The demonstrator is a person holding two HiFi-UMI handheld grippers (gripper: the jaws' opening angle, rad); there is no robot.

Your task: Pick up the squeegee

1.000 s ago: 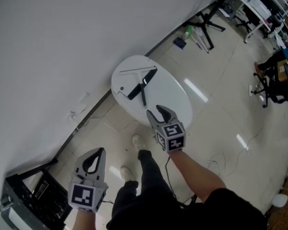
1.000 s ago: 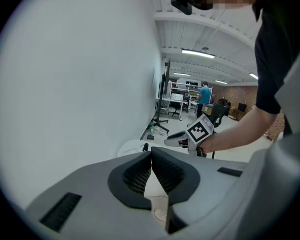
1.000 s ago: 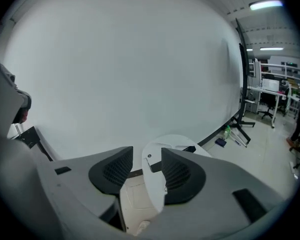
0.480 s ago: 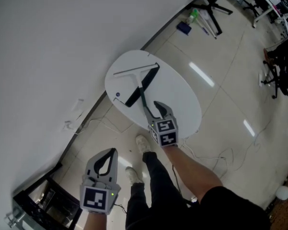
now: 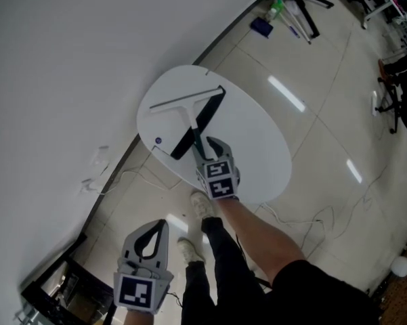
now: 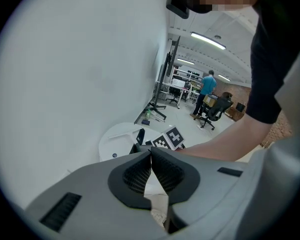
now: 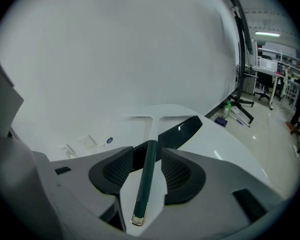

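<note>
The squeegee [image 5: 185, 112] lies on a white oval table [image 5: 257, 141]: a white T-shaped head, a white neck and a dark green handle [image 7: 147, 174]. A black bar [image 5: 200, 120] lies across it at a slant. My right gripper [image 5: 208, 147] is down over the table's near side and open. Its jaws straddle the green handle with a gap on each side, as the right gripper view shows [image 7: 149, 154]. My left gripper [image 5: 162, 223] hangs low and to the left, off the table, shut and empty [image 6: 150, 151].
A small blue round sticker [image 5: 157, 141] sits on the table's left edge. The white wall runs close behind the table. The person's legs and shoes [image 5: 200, 205] are below the table, cables [image 5: 311, 219] trail on the floor, and a black crate [image 5: 68, 290] stands bottom left.
My right gripper has moved forward over the table until its jaws straddle the green handle. The left gripper stays low and shut.
</note>
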